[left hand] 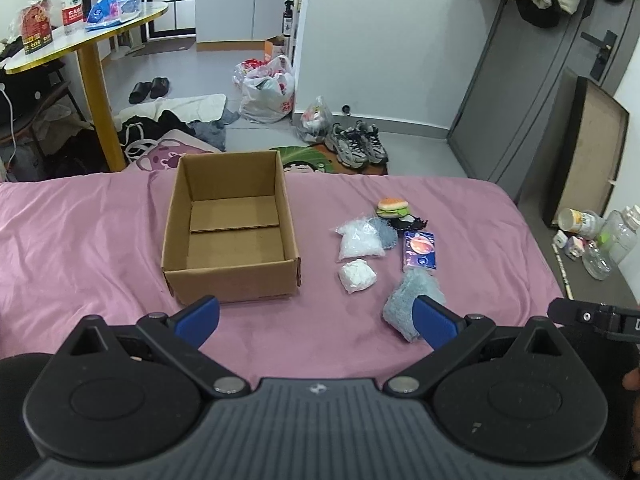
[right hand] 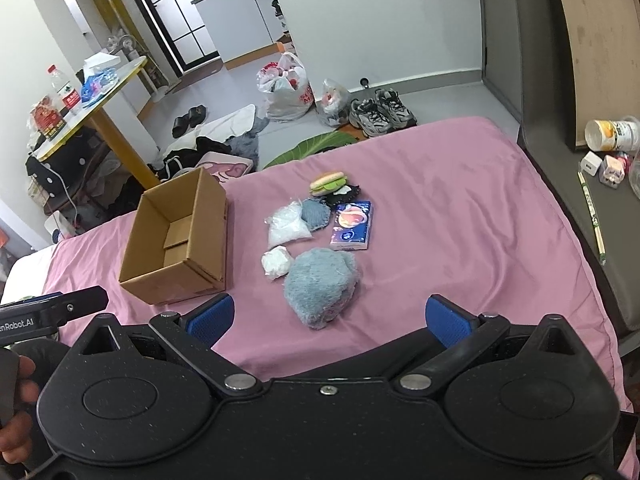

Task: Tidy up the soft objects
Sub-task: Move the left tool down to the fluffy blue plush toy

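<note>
Nearest the right hand-held gripper (right hand: 326,316), whose blue pads stand wide apart with nothing between them, lies the fluffy grey-blue plush bundle (right hand: 322,286) on the pink bed sheet (right hand: 460,240). The left hand-held gripper (left hand: 316,320) is likewise spread and empty, hovering just short of the open brown cardboard box (left hand: 232,224), which holds nothing yet.

The sensible first pick looks to be the plush bundle: come down over its middle, close on the bulk and not on loose pile, then lift clear of the small white crumpled wad (right hand: 276,263) just beside it before carrying it left to the box.

Farther off lie a clear bag of white filling (right hand: 288,224), a blue printed tissue pack (right hand: 353,226) and a toy hamburger (right hand: 328,183).

The only writing legible is "nRobot.AI" on the neighbouring gripper's arm; the tissue pack's print is too small to read.
</note>
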Available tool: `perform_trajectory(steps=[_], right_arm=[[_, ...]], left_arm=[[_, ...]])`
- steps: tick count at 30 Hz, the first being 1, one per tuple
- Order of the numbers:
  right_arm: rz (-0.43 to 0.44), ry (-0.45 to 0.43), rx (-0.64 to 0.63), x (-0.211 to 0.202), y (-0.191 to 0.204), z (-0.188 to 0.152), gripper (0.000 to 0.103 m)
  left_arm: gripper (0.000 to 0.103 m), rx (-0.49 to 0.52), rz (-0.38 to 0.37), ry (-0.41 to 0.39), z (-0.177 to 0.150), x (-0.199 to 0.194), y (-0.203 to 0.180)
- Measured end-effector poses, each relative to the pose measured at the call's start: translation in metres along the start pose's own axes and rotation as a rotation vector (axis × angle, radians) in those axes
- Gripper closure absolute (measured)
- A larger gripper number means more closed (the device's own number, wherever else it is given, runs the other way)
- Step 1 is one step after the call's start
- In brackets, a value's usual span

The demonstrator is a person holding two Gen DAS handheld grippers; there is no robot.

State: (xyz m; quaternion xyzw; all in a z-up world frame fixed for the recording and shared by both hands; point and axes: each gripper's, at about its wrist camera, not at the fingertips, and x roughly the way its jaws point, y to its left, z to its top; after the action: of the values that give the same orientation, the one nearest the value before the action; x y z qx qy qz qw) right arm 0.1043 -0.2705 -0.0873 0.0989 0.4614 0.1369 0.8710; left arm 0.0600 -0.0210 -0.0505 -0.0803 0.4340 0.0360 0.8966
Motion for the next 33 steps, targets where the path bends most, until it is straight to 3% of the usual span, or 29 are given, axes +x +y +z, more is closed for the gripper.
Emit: perform_trajectory(steps=[9,23,33], right_arm=[[0.007,0.021,0.025,0.018,-0.013,0.002,0.0],[0.052,0.064,0.069,0.039,-0.034,0.008,0.0],[0.078,0.114,0.17,0.07,-0.05,0.02,0.0]], left_arm=[[0.001,-0.014,-0.013,0.061,0.005,0.032,-0.011],[0.001,0.058,-0.026,0.132,0.009,0.075,-0.045],[0.001,0.069,-0.063,0.17,0.01,0.11,-0.062]])
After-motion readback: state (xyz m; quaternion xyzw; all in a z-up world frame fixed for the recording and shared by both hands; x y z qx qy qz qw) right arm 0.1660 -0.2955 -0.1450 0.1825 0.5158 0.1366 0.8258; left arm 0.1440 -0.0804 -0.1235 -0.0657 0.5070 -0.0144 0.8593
